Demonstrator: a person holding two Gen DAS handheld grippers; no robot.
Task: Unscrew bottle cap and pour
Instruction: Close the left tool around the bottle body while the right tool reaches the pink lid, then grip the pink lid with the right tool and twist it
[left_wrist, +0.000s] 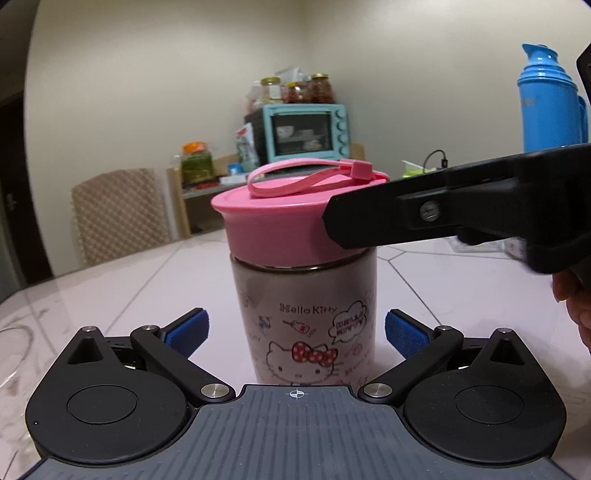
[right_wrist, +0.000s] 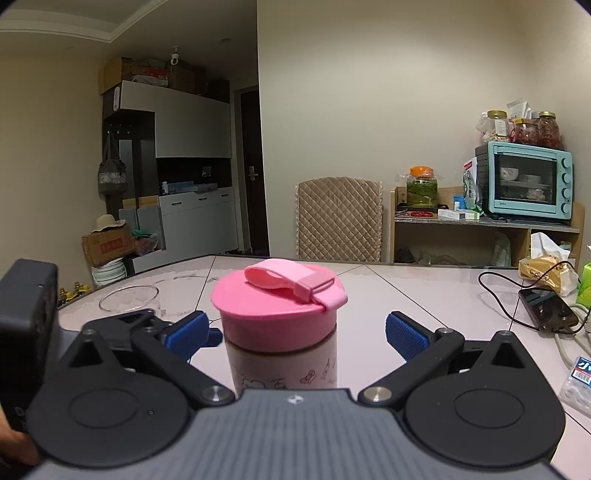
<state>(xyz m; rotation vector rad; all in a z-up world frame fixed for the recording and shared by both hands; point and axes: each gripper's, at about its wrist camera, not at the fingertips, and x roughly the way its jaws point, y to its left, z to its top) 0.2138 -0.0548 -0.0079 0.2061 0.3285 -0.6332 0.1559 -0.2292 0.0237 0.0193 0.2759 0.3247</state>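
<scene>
Bottle (left_wrist: 306, 314) upright on counter (left_wrist: 443, 280), pink cap (left_wrist: 291, 225) on | left tool (left_wrist: 297, 330) open, pads at 9 and 3 o'clock of bottle body, apart | right tool (right_wrist: 297, 334) open, flanking cap, not touching

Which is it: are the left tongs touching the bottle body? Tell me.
Apart. The left wrist view shows the left tongs open, with bare table visible between each blue pad and the bottle.
</scene>
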